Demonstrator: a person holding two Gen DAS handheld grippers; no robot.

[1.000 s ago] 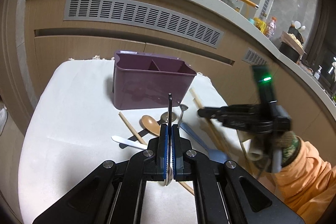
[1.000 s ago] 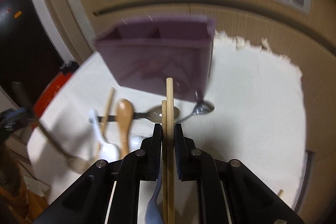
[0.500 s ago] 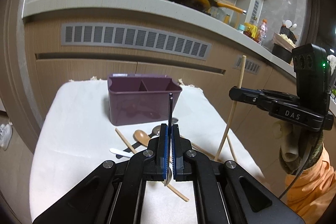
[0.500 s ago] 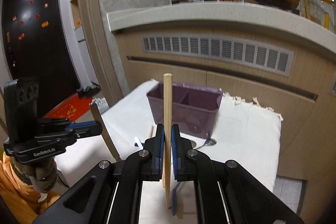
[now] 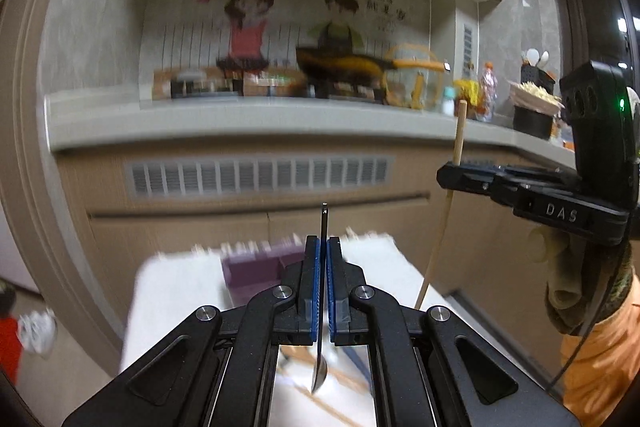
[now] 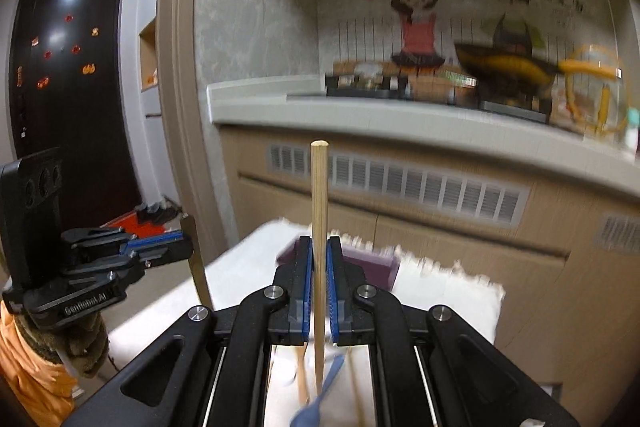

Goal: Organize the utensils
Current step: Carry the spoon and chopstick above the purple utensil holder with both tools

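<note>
Utensils lifted: left gripper [image 5: 323, 259] fingers clamp a metal spoon [image 5: 321, 359], right gripper [image 6: 319, 259] clamps a chopstick [image 6: 319, 227]; purple holder [image 6: 372, 263] waits lower centre, more utensils [image 6: 320, 403] on tabletop [image 6: 448, 291]

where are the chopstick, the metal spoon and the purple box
chopstick [image 6: 319, 227], right wrist view, on its shaft above the pads
metal spoon [image 5: 323, 223], left wrist view, on its handle
purple box [image 5: 256, 269], left wrist view, on its blurred front wall

Black hand-held gripper [image 5: 324, 247] with blue pads, silver screws; orange sleeve [image 5: 600, 359]
</note>
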